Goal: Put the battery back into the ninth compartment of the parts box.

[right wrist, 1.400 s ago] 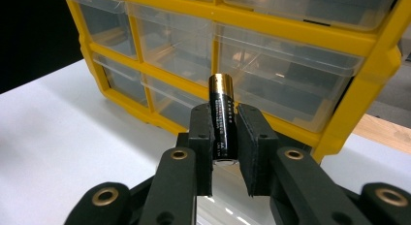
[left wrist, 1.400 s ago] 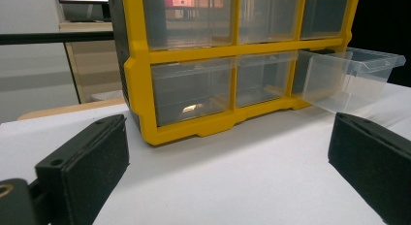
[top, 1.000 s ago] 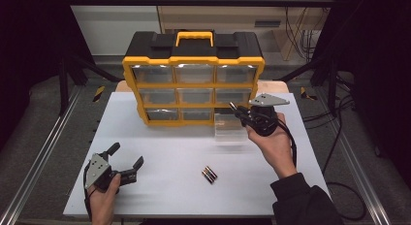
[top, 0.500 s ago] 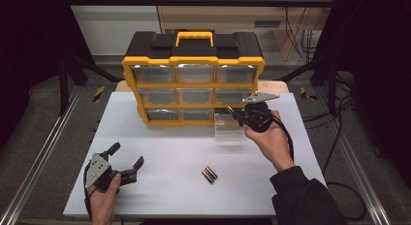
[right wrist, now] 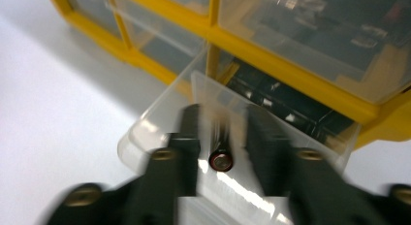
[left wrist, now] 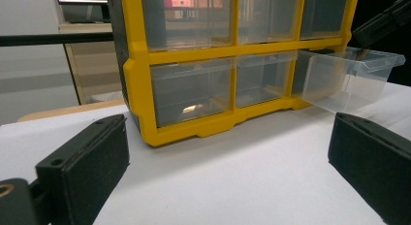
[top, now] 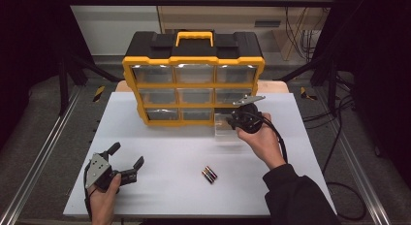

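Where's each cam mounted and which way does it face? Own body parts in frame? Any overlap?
High view: above the person's side, looking forward and down on the white table; both forearms, left tongs, right tongs.
Left gripper view: rides the left tongs, low, facing the yellow organizer.
Right gripper view: on the right tongs, looking down into the pulled-out clear drawer, a battery between the pads.
Shared: organizer and drawer.

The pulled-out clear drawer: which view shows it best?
The left gripper view: the clear drawer shows whole from the side, jutting from the organizer. The high view has it partly behind the right gripper; the right gripper view blurs it.
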A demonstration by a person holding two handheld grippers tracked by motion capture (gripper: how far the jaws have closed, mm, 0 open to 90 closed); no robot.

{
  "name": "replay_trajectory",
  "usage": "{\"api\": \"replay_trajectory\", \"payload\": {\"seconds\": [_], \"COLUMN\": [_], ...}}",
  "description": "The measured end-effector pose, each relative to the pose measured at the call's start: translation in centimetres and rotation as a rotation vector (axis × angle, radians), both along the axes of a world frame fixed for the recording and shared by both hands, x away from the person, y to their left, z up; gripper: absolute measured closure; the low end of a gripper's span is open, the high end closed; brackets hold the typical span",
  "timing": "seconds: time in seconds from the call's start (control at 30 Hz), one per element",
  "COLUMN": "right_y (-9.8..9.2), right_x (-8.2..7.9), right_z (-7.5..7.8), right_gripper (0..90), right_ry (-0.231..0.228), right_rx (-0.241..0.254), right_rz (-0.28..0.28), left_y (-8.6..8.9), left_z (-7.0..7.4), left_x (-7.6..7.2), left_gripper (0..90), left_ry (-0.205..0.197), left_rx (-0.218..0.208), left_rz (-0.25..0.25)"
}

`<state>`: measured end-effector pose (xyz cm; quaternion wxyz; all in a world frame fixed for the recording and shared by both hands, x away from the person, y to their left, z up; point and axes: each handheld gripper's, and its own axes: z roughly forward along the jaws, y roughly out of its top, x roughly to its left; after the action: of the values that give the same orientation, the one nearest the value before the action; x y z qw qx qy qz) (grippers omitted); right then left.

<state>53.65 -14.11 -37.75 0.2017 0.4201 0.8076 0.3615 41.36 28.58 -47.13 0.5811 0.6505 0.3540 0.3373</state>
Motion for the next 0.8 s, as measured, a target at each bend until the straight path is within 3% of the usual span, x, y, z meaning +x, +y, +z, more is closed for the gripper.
{"api": "replay_trajectory", "payload": {"seconds": [0.07, 0.1, 0.13, 0.37, 0.43, 0.47, 0.5, 0.57, 0.8], "right_y": [0.0, 0.0, 0.1, 0.1, 0.1, 0.0, 0.0, 0.0, -0.2], "right_x": [-0.3, -0.3, -1.0, -3.8, -4.3, -5.5, -5.5, -7.0, -8.9], "right_z": [0.0, 0.0, 0.3, 1.2, 1.2, 1.1, 1.1, 0.6, -1.0], "right_gripper": [52.5, 52.5, 44.0, 23.4, 21.4, 18.1, 18.1, 15.5, 13.4], "right_ry": [-0.019, -0.019, -0.053, -0.111, -0.116, -0.130, -0.130, -0.131, -0.108], "right_rx": [0.009, 0.009, -0.005, 0.027, 0.031, 0.053, 0.053, 0.068, 0.078], "right_rz": [-0.012, -0.012, -0.011, -0.005, -0.006, -0.009, -0.009, -0.009, 0.003], "left_y": [0.0, 0.0, 0.0, -0.1, -0.1, -0.1, 0.0, -0.1, -0.1], "left_z": [0.0, 0.0, 0.0, 0.0, 0.0, 0.0, 0.0, 0.0, 0.1], "left_x": [0.0, -0.1, 0.0, 0.0, 0.0, 0.0, 0.0, 0.0, -0.2], "left_gripper": [0.7, 0.7, 0.7, 0.7, 0.7, 0.7, 0.7, 0.6, 0.0], "left_ry": [-0.001, -0.002, -0.001, -0.002, -0.001, -0.002, -0.002, -0.003, -0.015], "left_rx": [0.001, 0.001, -0.001, 0.005, 0.005, 0.004, 0.004, 0.004, 0.004], "left_rz": [0.000, 0.001, 0.001, -0.002, -0.001, 0.000, -0.001, -0.003, -0.004]}}
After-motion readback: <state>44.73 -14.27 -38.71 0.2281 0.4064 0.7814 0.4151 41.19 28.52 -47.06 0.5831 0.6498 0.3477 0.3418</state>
